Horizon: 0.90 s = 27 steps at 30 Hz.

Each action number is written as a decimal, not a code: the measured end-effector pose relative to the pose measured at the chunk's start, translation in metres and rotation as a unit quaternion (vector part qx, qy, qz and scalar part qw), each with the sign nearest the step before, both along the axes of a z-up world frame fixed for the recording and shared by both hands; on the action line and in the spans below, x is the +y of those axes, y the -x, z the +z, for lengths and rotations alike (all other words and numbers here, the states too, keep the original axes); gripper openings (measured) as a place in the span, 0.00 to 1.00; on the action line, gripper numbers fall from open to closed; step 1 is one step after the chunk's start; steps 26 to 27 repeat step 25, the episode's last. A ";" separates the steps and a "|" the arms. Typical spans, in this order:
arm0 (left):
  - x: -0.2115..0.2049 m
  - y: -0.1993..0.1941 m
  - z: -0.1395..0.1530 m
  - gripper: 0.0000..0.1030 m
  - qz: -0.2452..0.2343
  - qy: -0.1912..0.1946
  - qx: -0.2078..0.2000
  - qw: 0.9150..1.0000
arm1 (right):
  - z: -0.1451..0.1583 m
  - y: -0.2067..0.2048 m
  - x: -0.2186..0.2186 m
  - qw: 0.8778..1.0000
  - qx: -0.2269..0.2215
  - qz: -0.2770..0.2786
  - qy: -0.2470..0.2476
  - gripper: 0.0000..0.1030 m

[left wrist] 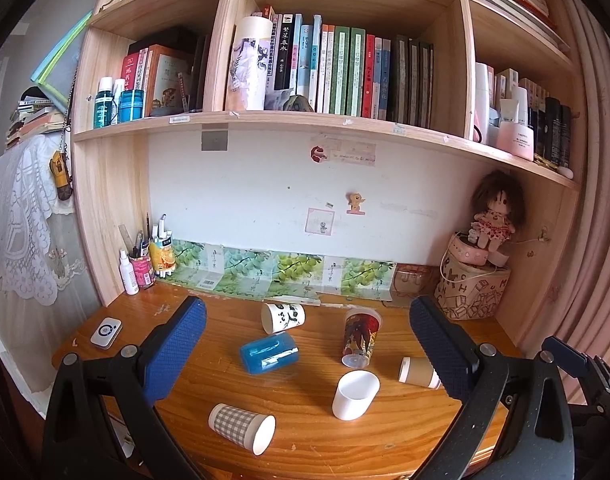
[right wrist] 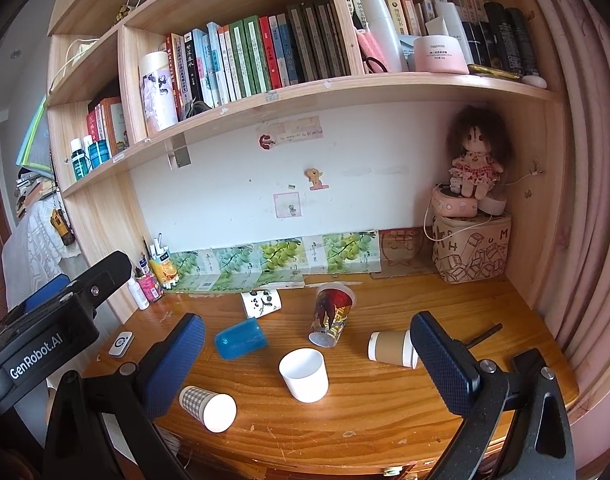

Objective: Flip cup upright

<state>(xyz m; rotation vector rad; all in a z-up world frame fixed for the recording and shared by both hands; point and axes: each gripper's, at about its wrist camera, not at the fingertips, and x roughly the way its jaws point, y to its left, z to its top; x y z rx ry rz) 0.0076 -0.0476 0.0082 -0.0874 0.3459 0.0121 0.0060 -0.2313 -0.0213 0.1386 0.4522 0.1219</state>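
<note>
Several cups sit on the wooden desk point(left wrist: 305, 440). A white cup point(left wrist: 355, 394) point(right wrist: 304, 374) stands upright in the middle. Lying on their sides are a checked paper cup point(left wrist: 241, 427) point(right wrist: 207, 402), a blue cup point(left wrist: 269, 353) point(right wrist: 240, 338), a panda-print cup point(left wrist: 283, 317) point(right wrist: 261, 302), a brown paper cup point(left wrist: 417, 372) point(right wrist: 391, 347) and a clear printed cup point(left wrist: 360, 336) point(right wrist: 332, 314). My left gripper point(left wrist: 305, 344) is open and empty above the desk's near side. My right gripper point(right wrist: 305, 356) is open and empty too. The left gripper's body point(right wrist: 45, 336) shows at the left of the right wrist view.
A pen holder point(left wrist: 143, 266) and white bottle point(left wrist: 129, 274) stand at the back left. A patterned box point(left wrist: 471, 292) with a doll point(left wrist: 493, 216) fills the back right corner. A small white device point(left wrist: 106, 332) lies at the left. Bookshelves hang above. A pink curtain point(right wrist: 585, 200) hangs right.
</note>
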 end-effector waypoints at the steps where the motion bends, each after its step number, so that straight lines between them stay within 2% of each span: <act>1: 0.000 0.000 0.000 0.99 0.000 0.000 0.000 1.000 | 0.000 0.000 0.000 1.000 0.000 0.001 0.000 1.00; 16: 0.000 0.003 -0.002 0.99 -0.002 0.000 0.006 1.000 | -0.003 0.000 0.003 1.000 0.006 0.000 0.000 1.00; 27: 0.001 0.015 -0.006 0.99 -0.005 -0.001 0.012 1.000 | -0.008 0.015 0.006 1.000 0.011 0.000 0.000 1.00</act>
